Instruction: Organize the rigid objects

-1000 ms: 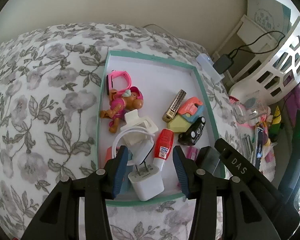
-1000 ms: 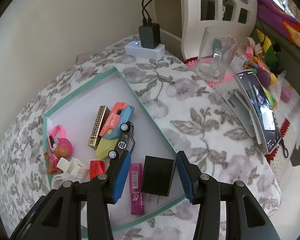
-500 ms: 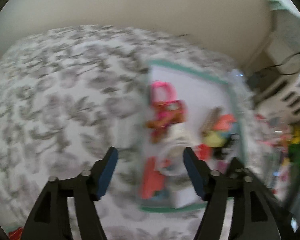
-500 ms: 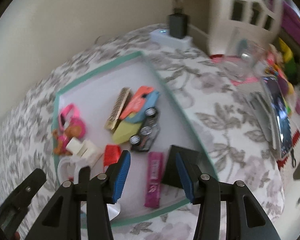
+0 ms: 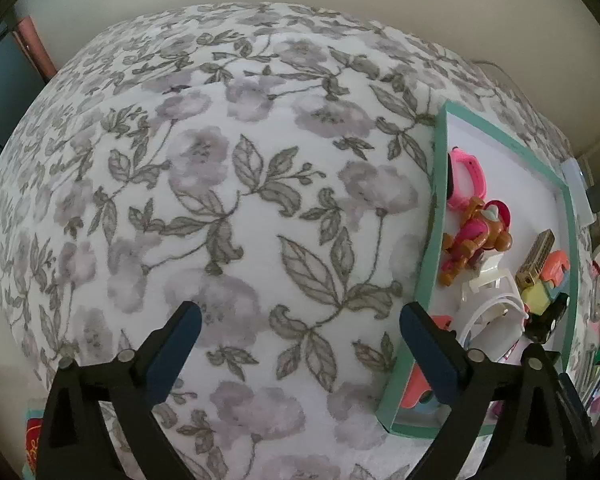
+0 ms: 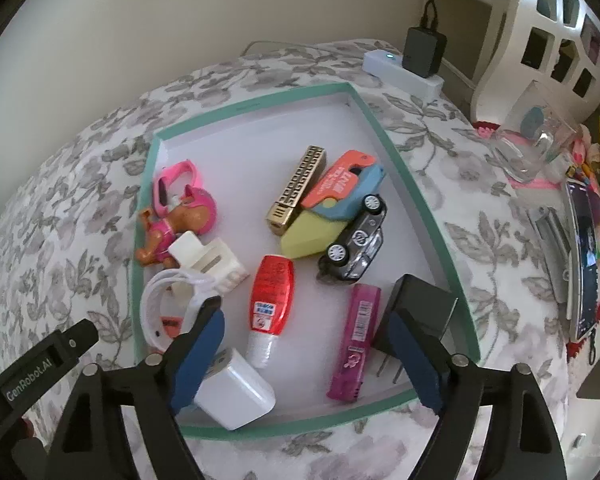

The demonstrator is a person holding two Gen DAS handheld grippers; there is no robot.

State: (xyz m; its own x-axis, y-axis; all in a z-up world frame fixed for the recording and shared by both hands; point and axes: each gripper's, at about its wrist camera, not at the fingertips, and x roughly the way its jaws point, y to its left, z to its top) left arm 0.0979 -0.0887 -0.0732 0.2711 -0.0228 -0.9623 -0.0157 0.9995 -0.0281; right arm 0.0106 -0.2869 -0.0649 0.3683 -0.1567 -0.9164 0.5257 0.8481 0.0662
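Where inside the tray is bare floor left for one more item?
The tray's far end is free, between its back wall, the pink watch and the harmonica. The near half is crowded around the red bottle, white charger and black adapter.

Left gripper (image 5: 298, 330) has swung off the tray (image 5: 434, 240) toward 9 o'clock, jaws wider; right gripper (image 6: 306, 344) widened over tray contents.

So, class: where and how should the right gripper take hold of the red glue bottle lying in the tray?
Grip the red glue bottle across its flat red body, coming from above. It lies flat, cap toward the camera, with bare tray floor on both long sides for the right gripper, which is open.
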